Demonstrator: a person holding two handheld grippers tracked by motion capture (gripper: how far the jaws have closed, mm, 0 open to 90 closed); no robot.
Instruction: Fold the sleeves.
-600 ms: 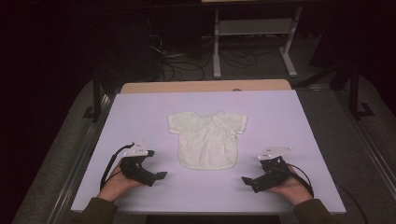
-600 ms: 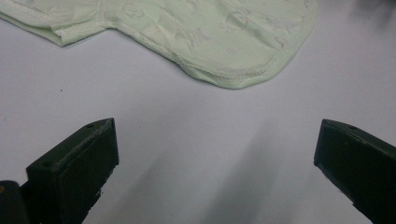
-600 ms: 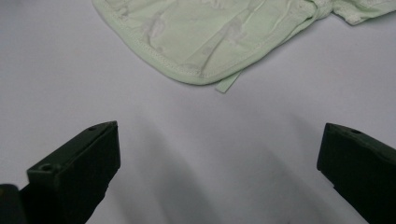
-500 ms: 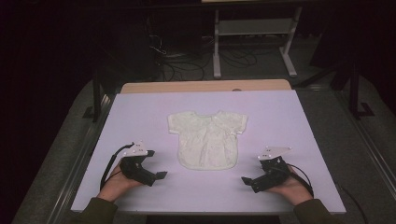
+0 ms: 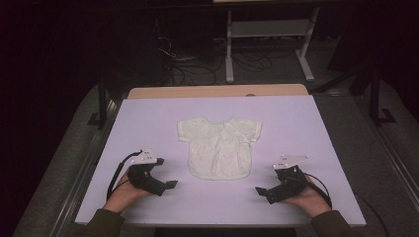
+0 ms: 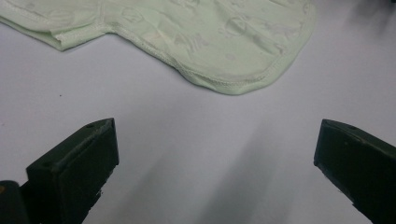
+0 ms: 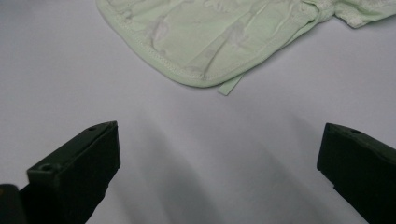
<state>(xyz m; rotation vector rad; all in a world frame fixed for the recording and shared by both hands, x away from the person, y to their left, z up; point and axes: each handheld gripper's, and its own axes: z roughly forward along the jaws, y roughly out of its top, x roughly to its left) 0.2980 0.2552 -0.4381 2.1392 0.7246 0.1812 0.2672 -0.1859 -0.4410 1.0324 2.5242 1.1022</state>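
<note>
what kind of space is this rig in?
Probably a lab or workshop: a white-topped table holding one pale green baby shirt, loose floor cables and a metal stand in a dark room.

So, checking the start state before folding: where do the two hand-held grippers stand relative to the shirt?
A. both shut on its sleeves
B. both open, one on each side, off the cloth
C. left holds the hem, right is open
B: the left hand-held gripper and right hand-held gripper sit open on either side of the shirt, touching no cloth.
</note>
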